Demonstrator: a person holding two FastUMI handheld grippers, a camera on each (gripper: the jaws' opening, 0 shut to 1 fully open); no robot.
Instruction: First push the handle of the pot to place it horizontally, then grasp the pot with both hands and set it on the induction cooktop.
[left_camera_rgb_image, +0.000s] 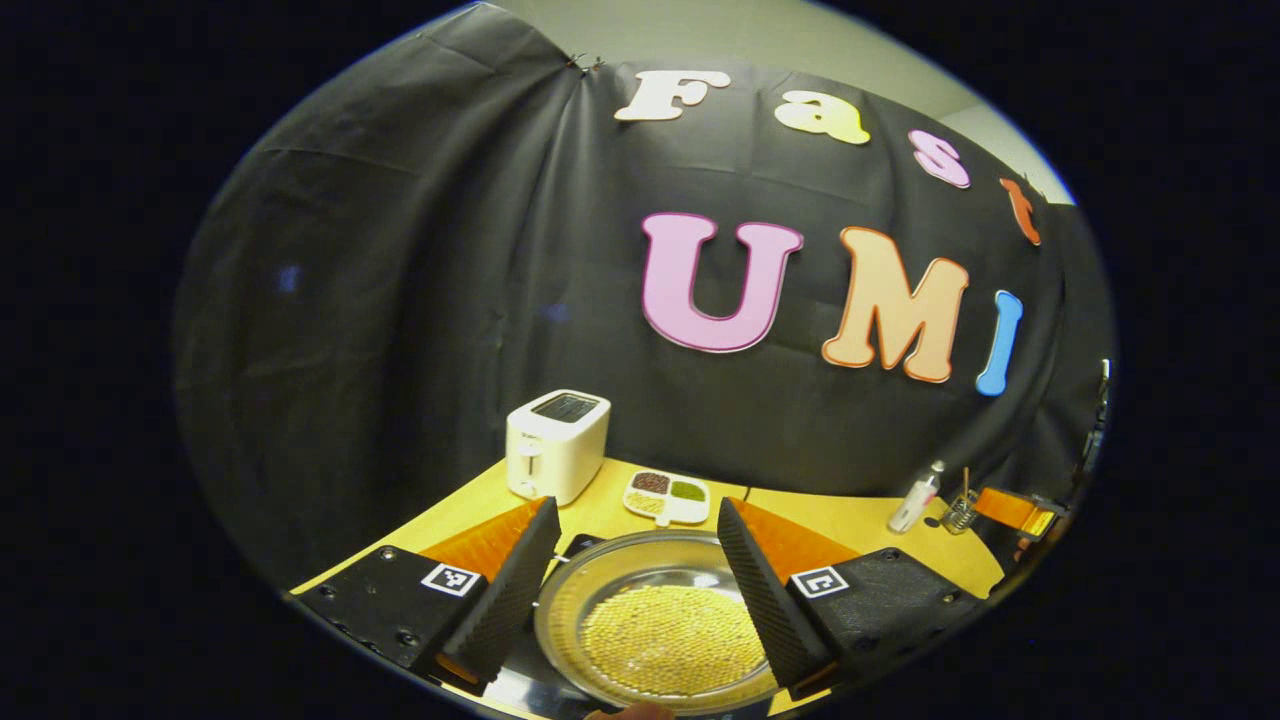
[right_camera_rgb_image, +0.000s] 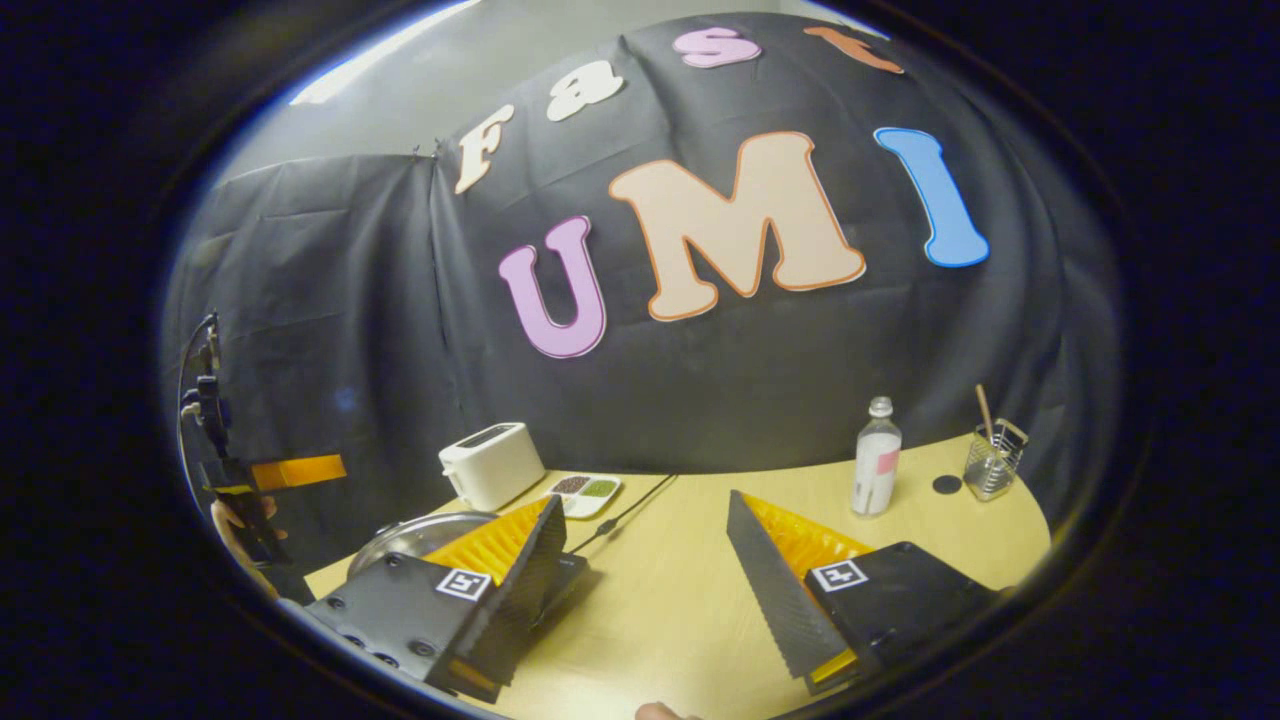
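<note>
Left gripper (left_camera_rgb_image: 637, 545) hangs with jaws spread wide, nothing held, and the pot (left_camera_rgb_image: 660, 630) sits right below and between them, its bottom covered in yellow grains. Right gripper (right_camera_rgb_image: 645, 550) is released too, over bare surface (right_camera_rgb_image: 680, 590); from there the pot (right_camera_rgb_image: 415, 535) lies off to its left, beyond the left finger. Left is clearly nearer. The handle can't be made out. Farther back stand a toaster (left_camera_rgb_image: 556, 444) and a bottle (right_camera_rgb_image: 876, 455).
</note>
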